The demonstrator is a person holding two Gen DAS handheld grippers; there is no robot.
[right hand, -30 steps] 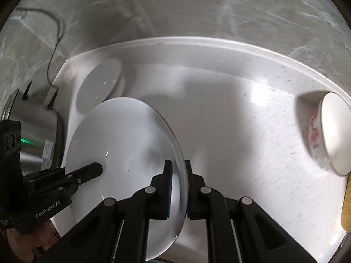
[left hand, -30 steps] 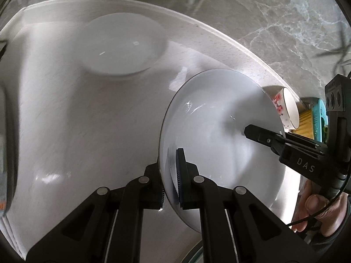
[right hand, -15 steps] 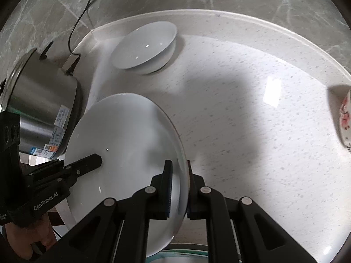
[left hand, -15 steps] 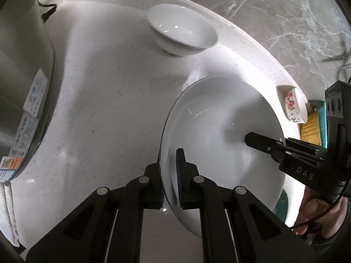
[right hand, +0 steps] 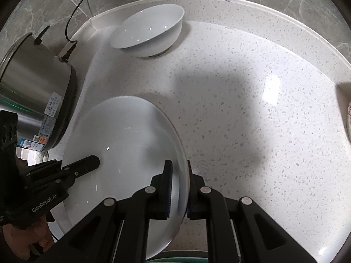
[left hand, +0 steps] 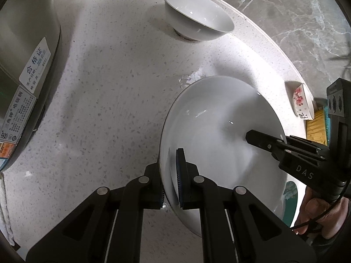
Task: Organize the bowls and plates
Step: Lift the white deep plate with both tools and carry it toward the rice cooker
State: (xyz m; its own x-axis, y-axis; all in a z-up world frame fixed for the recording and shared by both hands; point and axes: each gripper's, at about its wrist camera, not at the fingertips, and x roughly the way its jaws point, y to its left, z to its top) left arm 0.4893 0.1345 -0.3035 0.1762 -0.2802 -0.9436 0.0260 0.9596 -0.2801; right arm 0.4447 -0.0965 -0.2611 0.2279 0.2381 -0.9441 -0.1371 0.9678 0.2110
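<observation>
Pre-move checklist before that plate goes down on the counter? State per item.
1. Left gripper clamped on white plate rim: ok.
2. Right gripper clamped on the opposite rim: ok.
3. Bare counter beside the plate: ok.
4. White bowl apart from plate: ok.
5. Steel cooker close to the plate's left edge: cannot tell clearance.
6. Plate underside free of the counter: cannot tell.
</observation>
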